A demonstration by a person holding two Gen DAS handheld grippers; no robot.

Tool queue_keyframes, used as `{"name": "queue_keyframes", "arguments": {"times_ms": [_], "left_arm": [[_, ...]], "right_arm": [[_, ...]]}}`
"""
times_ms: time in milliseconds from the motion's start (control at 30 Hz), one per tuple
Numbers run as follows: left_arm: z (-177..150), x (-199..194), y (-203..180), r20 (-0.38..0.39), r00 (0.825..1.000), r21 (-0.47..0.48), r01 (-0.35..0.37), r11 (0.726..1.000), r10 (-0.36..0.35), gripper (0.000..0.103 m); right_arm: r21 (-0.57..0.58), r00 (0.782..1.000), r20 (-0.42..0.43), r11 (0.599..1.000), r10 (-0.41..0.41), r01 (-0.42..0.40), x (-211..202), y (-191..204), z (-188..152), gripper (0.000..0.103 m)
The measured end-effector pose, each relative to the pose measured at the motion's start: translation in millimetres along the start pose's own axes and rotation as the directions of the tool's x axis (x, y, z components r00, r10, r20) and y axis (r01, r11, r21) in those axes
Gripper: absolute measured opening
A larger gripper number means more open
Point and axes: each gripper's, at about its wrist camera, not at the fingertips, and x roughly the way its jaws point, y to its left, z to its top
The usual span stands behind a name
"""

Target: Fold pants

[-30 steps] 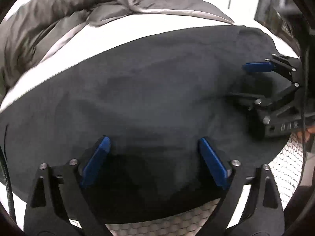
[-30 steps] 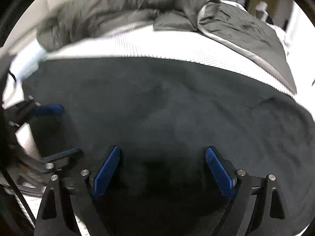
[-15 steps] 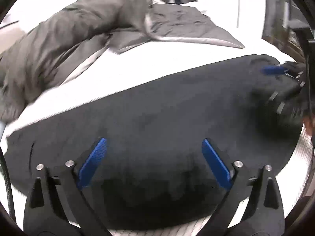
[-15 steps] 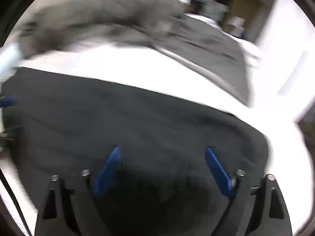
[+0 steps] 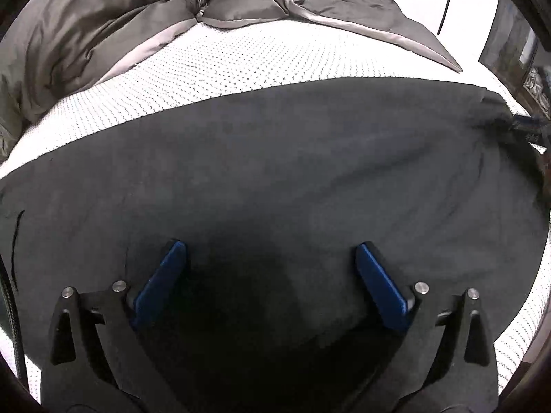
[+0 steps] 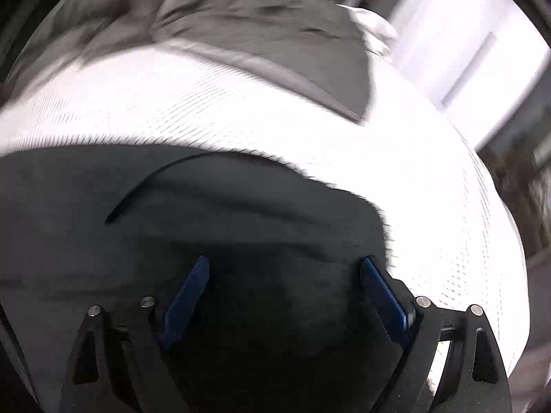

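Bed (image 5: 241,65) w/ grey duvet (image 5: 86,27) beyond jaws. Black pants (image 5: 292,172) flat under both grippers. Right gripper (image 6: 282,289) has swung out to pants' right end; left gripper (image 5: 270,272) steadier mid-cloth. Both jaws wide, empty. Prob. lining up end grab for next fold.

Between and ahead of the spread jaws of the left gripper (image 5: 268,268): pants (image 5: 275,172), a matt black cloth with a soft, slightly napped surface. Beyond the jaws: mattress cover (image 5: 224,65), white knitted fabric with a fine dotted texture; duvet (image 5: 86,24), smooth grey cloth with a faint sheen. Gripper pads (image 5: 162,278), blue and matt; frames, black matt plastic with bright metal pins. The right gripper (image 6: 284,289) shows the same finishes.
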Motion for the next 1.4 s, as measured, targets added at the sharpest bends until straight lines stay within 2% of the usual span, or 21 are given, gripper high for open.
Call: {"name": "queue_keyframes", "arguments": {"times_ms": [67,100,200,267,333,433,500,600,667,700,733,767,800,833,900,967,1067,1133,1200,1300,1400], "left_arm": [[1.3,-6.7,0.9,0.013,1.000,-0.007,-0.010,1.000,0.010,0.098],[2.2,-10.1,-1.0,0.025,1.000,-0.010,-0.011,1.000,0.012,0.098],[8.8,-2.4,4.6,0.014,1.000,-0.023,-0.013,1.000,0.014,0.098],[6.4,0.3,8.0,0.004,1.000,-0.028,-0.005,1.000,0.005,0.098],[9.8,3.7,12.3,0.006,1.000,-0.028,0.002,1.000,-0.002,0.098],[8.9,6.3,15.9,0.007,1.000,-0.026,0.018,1.000,-0.018,0.098],[9.5,8.2,21.5,0.008,0.999,-0.021,0.038,0.999,-0.038,0.098],[9.8,8.7,24.1,0.008,0.999,-0.021,0.049,0.999,-0.049,0.098],[10.5,6.3,23.8,0.012,0.999,-0.023,0.041,0.999,-0.041,0.097],[11.5,3.0,23.5,0.021,0.999,-0.031,0.027,0.999,-0.027,0.097],[12.0,-1.0,22.0,0.031,0.999,-0.042,0.021,0.999,-0.019,0.096],[11.8,-6.5,18.4,0.045,0.998,-0.047,0.036,0.998,-0.034,0.096],[12.2,-12.2,12.6,0.064,0.995,-0.044,0.075,0.996,-0.072,0.096],[12.5,-16.6,4.5,0.076,0.991,-0.030,0.116,0.993,-0.114,0.096],[11.7,-18.4,-10.5,0.071,0.986,0.009,0.152,0.988,-0.152,0.096],[7.9,-12.6,-24.8,0.043,0.988,0.056,0.145,0.988,-0.148,0.096],[-4.3,-6.5,-28.2,0.017,0.996,0.120,0.088,0.989,-0.091,0.096],[-12.9,-11.3,-7.5,0.025,0.998,0.101,0.057,0.993,-0.060,0.096],[-27.4,-15.6,31.1,0.025,1.000,0.036,0.011,0.999,-0.012,0.096],[-50.5,-26.6,92.6,0.036,0.996,-0.082,-0.079,0.994,0.082,0.096],[-68.3,-37.7,143.1,0.049,0.989,-0.218,-0.125,0.968,0.139,0.095]], "right_arm": [[0.012,0.989,0.117,0.996,0.087,-0.089,-33.8,10.7,5.6,0.082],[0.004,0.981,0.141,0.991,0.135,-0.137,-41.2,18.3,9.7,0.082],[-0.095,0.942,0.082,0.944,0.324,-0.316,-39.0,71.5,30.4,0.082],[-0.167,0.935,0.038,0.924,0.354,-0.343,-20.6,104.1,38.9,0.079],[-0.204,0.952,-0.057,0.930,0.302,-0.307,9.1,129.2,33.6,0.061],[-0.176,0.989,-0.038,0.973,0.143,-0.148,40.6,104.1,35.1,0.060],[-0.106,0.999,-0.043,0.994,-0.028,0.023,60.6,63.0,39.1,0.060],[0.006,0.998,-0.069,1.000,-0.006,0.006,62.1,13.3,30.7,0.062],[0.030,0.999,-0.012,0.998,-0.050,0.051,34.8,11.5,28.4,0.062],[0.046,0.999,0.026,0.998,-0.034,0.033,15.2,10.9,22.2,0.063],[0.073,0.997,0.071,0.997,0.024,-0.029,-7.5,15.7,15.9,0.071],[0.082,0.989,0.101,0.990,0.107,-0.115,-27.1,23.0,8.2,0.080],[0.071,0.974,0.117,0.977,0.193,-0.202,-37.7,42.6,6.4,0.095],[0.054,0.949,0.126,0.953,0.289,-0.298,-55.3,59.1,-5.0,0.097],[0.009,0.908,0.107,0.912,0.406,-0.409,-77.0,88.0,-27.6,0.097],[-0.021,0.889,0.062,0.891,0.454,-0.454,-79.2,120.1,-40.8,0.097],[-0.060,0.900,-0.015,0.898,0.436,-0.436,-80.5,166.9,-75.7,0.097],[-0.108,0.925,-0.048,0.918,0.378,-0.381,-72.8,174.1,-95.4,0.096],[-0.144,0.951,-0.042,0.940,0.305,-0.308,-71.8,168.9,-99.8,0.096],[-0.083,0.968,-0.058,0.965,0.244,-0.248,-65.5,144.6,-97.9,0.097],[-0.018,0.974,-0.073,0.976,0.215,-0.217,-56.7,113.6,-101.1,0.099]]}}
